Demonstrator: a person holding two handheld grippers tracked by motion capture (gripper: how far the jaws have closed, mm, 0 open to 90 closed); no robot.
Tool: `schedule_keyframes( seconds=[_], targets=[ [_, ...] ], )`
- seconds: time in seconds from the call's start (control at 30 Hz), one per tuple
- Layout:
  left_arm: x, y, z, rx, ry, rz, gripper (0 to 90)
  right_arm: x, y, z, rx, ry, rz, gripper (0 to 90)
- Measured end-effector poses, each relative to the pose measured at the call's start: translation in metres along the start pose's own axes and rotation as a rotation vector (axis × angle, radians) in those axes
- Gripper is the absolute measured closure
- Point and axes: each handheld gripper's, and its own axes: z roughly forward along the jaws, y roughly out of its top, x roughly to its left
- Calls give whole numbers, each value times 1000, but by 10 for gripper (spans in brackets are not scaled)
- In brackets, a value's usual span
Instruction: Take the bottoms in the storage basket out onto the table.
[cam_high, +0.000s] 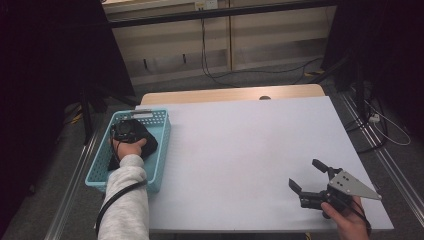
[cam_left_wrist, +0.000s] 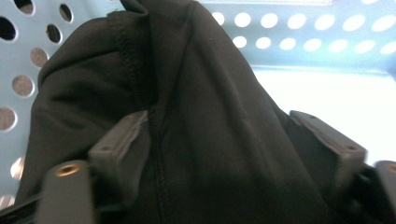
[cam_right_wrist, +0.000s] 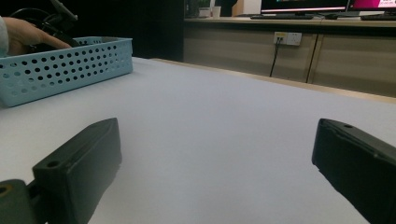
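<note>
- High view: left tool (cam_high: 129, 131) is down inside the blue basket (cam_high: 161, 145) at the left edge of the white tabletop (cam_high: 240, 150), the hand (cam_high: 129, 148) and a grey sleeve (cam_high: 125, 200) reaching in from below.
- Black cloth (cam_high: 147, 145) lies in the basket — bunched under and around the left tool, spread toward the basket's right wall.
- Left gripper view: black cloth (cam_left_wrist: 187, 130) fills the space between the jaws; both jaw pads sit against the fabric, one on each side of a stitched seam, with folds pushed up between them. Jaws stand fairly wide apart, so whether they are pinching the cloth or merely pushed into it — cannot tell.
- Same view: perforated basket wall (cam_left_wrist: 28, 70) at left and across the top, pale basket floor at right.
- High view: right tool (cam_high: 307, 175) rests low over the tabletop near the front right corner, held in the right hand (cam_high: 347, 217), well apart from the basket.
- Right gripper view: right tool's jaws spread wide open, nothing between them but bare tabletop (cam_right_wrist: 210, 140); basket (cam_right_wrist: 60, 67) far off at left.
</note>
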Motion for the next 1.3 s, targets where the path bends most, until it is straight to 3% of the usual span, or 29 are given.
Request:
schedule_keyframes(
  seconds=[0.07, 0.2, 0.27, 0.37, 0.53, 0.6, 0.73, 0.97, 1.0, 1.07, 1.13, 1.3],
  targets=[
    [0, -1, -2, -2, 19, -10, 350, 0, -1, 0, 4, -3, 0, 7],
    [6, -4, -5, -15, 28, -90, 556, 0, 0, -1, 2, -4, 0, 7],
    [5, -2, -8, 9, 34, -84, 609, 0, 0, -1, 5, -4, -1, 8],
    [3, -2, -8, 4, 44, -91, 670, 0, 0, -1, 6, -4, -2, 8],
    [2, 0, -12, -13, 26, -134, 723, 0, 0, -2, 3, -6, -5, 7],
    [5, 3, -17, -21, -4, -171, 745, -1, 0, -2, 0, -8, -4, 7],
    [9, 8, -26, -42, -35, -205, 812, -2, 0, -1, -3, -9, 1, 7],
    [15, 16, -44, -47, -87, -212, 830, 0, 1, 1, -3, -3, -2, 7],
    [16, 21, -52, -62, -105, -235, 830, 0, 1, 1, -4, -2, -3, 7],
    [17, 23, -56, -71, -116, -236, 830, 1, 2, 1, -5, -3, -4, 7],
    [15, 33, -69, -93, -147, -203, 831, 0, 2, 1, -6, -5, -3, 7],
    [14, 44, -84, -136, -176, -186, 831, 0, 2, 2, -4, -7, -3, 7]
  ],
)
